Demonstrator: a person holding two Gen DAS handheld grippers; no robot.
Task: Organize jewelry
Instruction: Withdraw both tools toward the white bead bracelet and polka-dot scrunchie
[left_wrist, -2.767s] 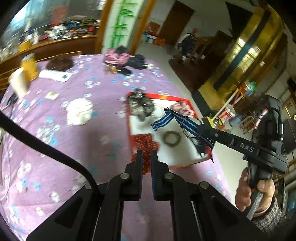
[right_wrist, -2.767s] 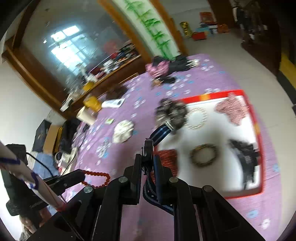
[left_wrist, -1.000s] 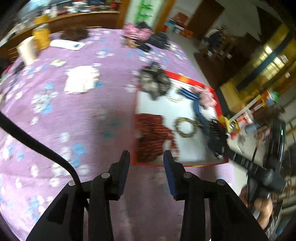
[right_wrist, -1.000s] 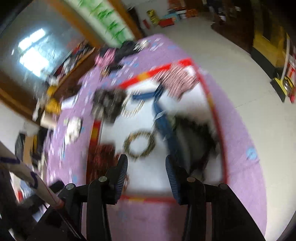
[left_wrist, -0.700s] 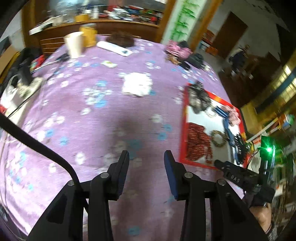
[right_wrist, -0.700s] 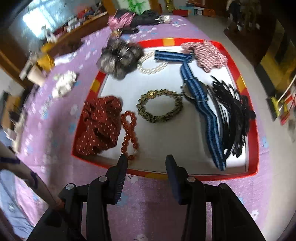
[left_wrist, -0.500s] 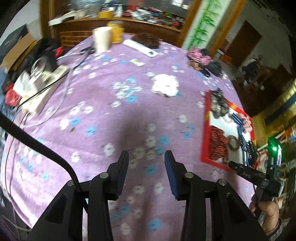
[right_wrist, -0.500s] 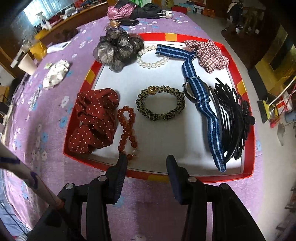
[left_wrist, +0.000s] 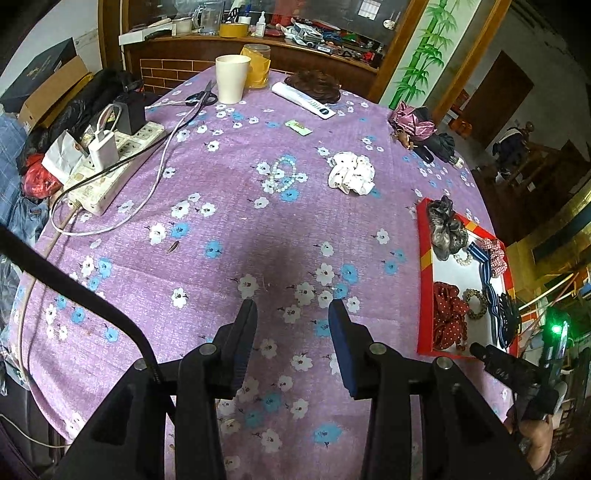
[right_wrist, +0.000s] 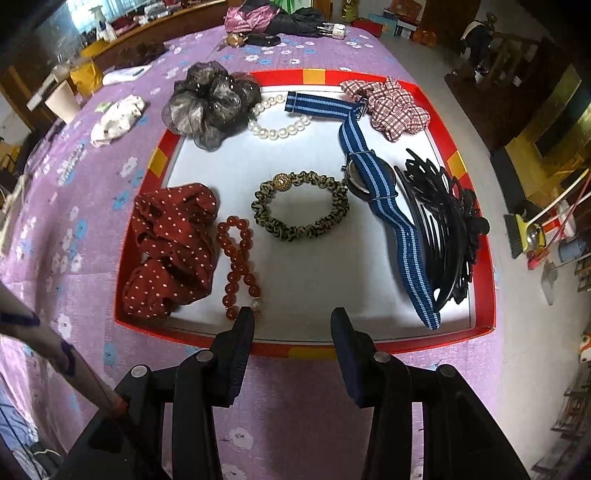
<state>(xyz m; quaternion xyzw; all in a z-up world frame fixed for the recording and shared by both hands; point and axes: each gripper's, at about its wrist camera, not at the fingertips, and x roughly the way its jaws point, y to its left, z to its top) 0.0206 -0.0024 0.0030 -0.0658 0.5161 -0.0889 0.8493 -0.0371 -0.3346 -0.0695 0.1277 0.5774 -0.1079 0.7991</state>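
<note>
Jewelry fills the red tray (right_wrist: 480, 236) on the worktop (left_wrist: 229, 229); a bead bracelet (left_wrist: 282, 179) and white scrunchie (left_wrist: 351, 177) lie well apart from the tray. The left gripper (left_wrist: 291, 314) and the right gripper (right_wrist: 291, 319), just short of the tray's rim, both gape part-open and empty.

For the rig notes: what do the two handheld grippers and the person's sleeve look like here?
The left gripper and right gripper have matte black frames, silver pivot screws and dark blue ribbed pads. A black cable curves past the left one. The right unit shows a green light.
</note>
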